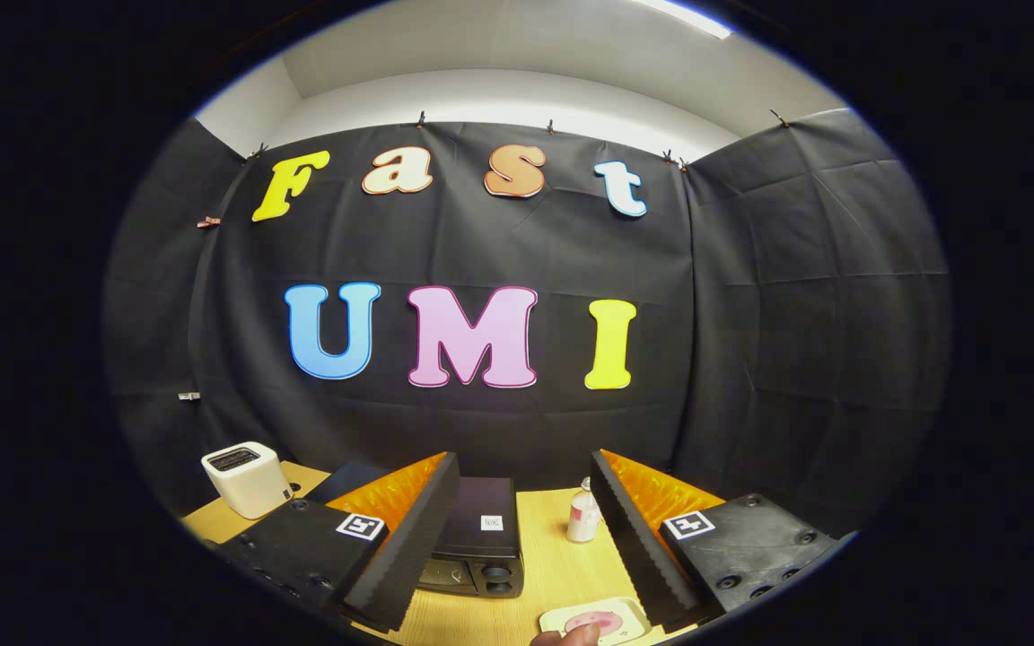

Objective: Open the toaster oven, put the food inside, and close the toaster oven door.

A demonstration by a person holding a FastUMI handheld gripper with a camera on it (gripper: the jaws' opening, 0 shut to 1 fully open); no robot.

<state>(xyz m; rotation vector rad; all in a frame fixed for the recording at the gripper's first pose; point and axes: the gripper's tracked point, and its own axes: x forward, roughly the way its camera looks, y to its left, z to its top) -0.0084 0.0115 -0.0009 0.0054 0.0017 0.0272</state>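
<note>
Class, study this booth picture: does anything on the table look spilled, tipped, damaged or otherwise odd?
Nothing stands out. The toaster oven, white toaster and small bottle stand upright; the plate lies flat. The gripper is open, holding nothing.

The pale wood-grain tabletop [553, 561] looks smooth and matt; the black toaster oven [479, 547], perhaps metal, is slightly glossy; the white plastic toaster [246, 480] is smooth.

Cloth-walled [795, 296] recording booth; wooden table [553, 556]

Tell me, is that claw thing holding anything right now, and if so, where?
Nothing is held. The gripper is open, its fingers spread wide above the table, with the toaster oven and a small bottle seen beyond them, untouched.
</note>
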